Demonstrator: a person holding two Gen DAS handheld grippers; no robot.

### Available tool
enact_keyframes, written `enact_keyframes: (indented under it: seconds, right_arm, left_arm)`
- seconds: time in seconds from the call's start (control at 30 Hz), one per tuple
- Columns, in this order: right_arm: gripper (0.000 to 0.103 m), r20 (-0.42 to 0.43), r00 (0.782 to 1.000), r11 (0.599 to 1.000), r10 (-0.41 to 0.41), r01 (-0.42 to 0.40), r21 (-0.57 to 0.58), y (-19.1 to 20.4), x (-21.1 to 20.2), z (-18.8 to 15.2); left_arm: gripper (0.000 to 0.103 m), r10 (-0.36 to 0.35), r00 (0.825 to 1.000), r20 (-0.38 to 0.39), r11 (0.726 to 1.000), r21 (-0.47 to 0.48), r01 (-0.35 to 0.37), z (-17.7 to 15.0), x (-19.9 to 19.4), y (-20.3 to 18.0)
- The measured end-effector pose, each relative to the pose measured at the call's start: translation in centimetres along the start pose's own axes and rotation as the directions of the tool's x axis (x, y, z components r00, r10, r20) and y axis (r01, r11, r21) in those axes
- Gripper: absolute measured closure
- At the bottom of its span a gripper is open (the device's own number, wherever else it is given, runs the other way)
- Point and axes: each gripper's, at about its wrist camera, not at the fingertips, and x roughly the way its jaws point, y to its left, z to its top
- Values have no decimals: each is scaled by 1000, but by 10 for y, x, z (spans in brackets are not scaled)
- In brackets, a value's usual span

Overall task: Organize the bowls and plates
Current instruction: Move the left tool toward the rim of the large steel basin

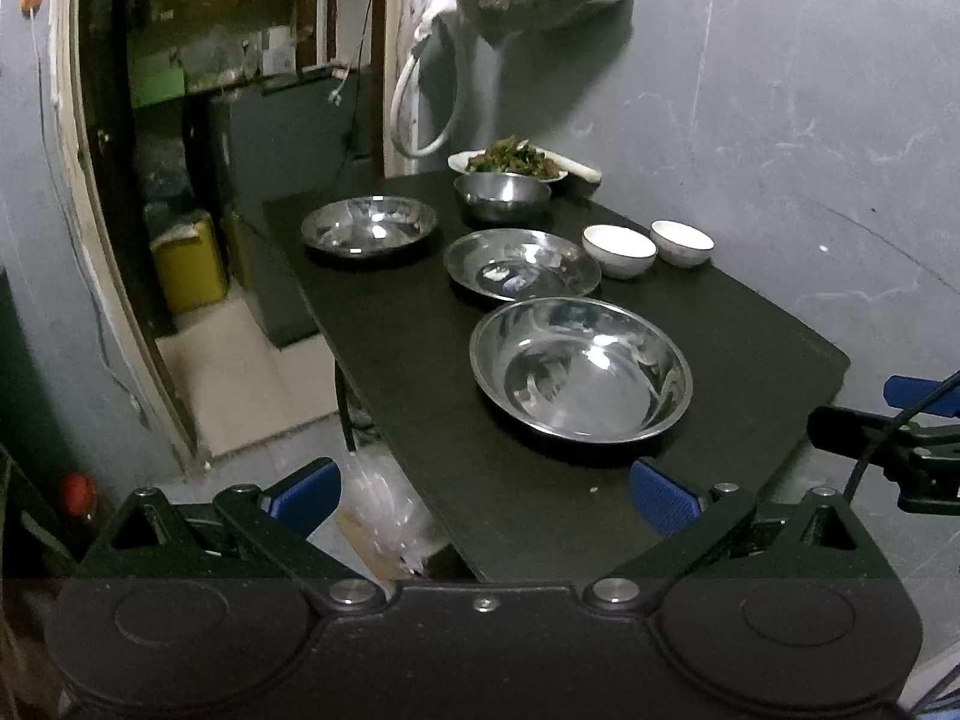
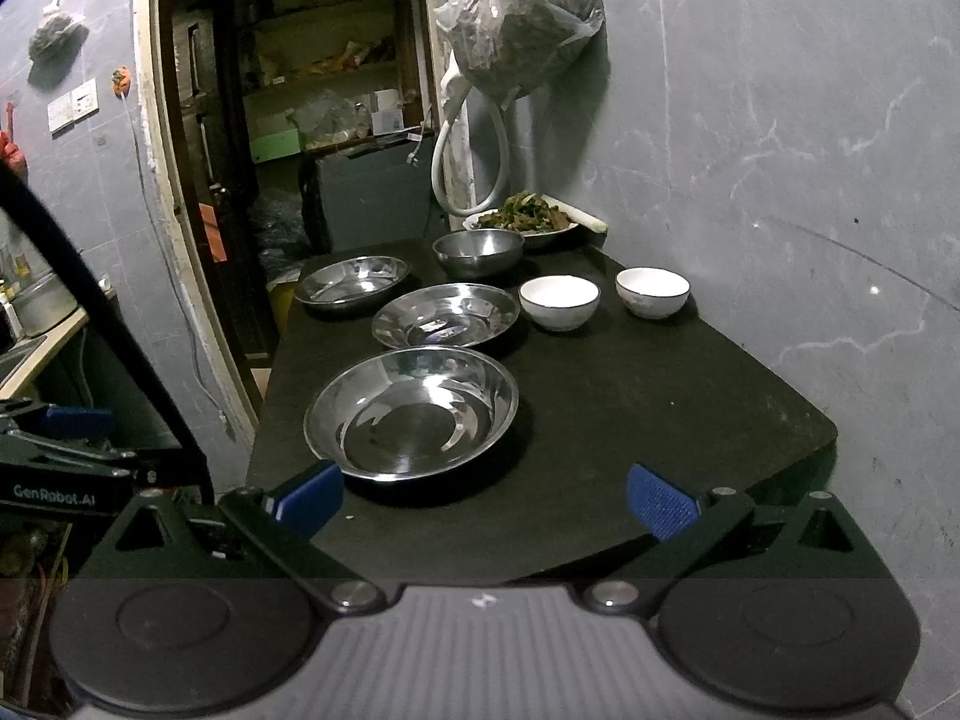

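Black table (image 1: 456, 516) runs from the lower centre toward the upper middle of both views, set against a grey wall. Left gripper (image 1: 485, 495) sits at the bottom of the left wrist view, blue pads spread wide, nothing between them, hovering at the table's near edge. Right gripper (image 2: 485, 498) at the bottom of the right wrist view is likewise spread wide and empty, over the near end of the table. Large steel bowl (image 2: 411, 411) is closest, just ahead of both grippers, centre of frame. Behind it, near but apart, a shallow steel plate (image 2: 445, 315). Up and left of that, a second steel plate (image 2: 353, 283) near the table's left edge. Small deep steel bowl (image 2: 478, 251) sits further back, just in front of a white dish of cooked greens (image 2: 525, 217) at the far end by the wall. Two white ceramic bowls stand side by side right of the shallow plate: left white bowl (image 2: 559, 300), right white bowl (image 2: 652, 291), not touching. Plastic bag (image 2: 521, 18) hangs on the wall at upper centre, with a white hose loop (image 2: 447, 150) below it. Dark doorway with shelves (image 2: 312, 90) fills the upper left. The right gripper's tip shows at the right edge of the left wrist view.
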Motion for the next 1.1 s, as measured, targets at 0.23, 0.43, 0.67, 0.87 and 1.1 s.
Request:
enact_keyframes:
  seconds: [0.23, 0.43, 0.67, 0.87, 1.1]
  right_arm:
    - [0, -3, 1000, 1000, 6, -6, 3, -9, 14, 7]
    - [0, -8, 999, 999, 48, -48, -22, -21, 43, 26]
    - [0, -6, 993, 992, 122, -122, -44, -44, 95, 65]
    - [0, -41, 980, 981, 193, -194, -21, -47, 139, 87]
    - [0, -74, 966, 968, 248, -249, -8, -24, 182, 113]
  left_arm:
    - [1, 4, 1000, -24, 998, -62, -6, 16, 11, 9]
    - [1, 68, 996, -50, 971, -226, -78, 53, 35, 34]
    - [1, 141, 984, -104, 928, -334, -169, 101, 77, 54]
    - [1, 180, 975, -128, 895, -390, -217, 136, 104, 83]
    - [1, 187, 973, -135, 925, -308, -220, 171, 153, 127]
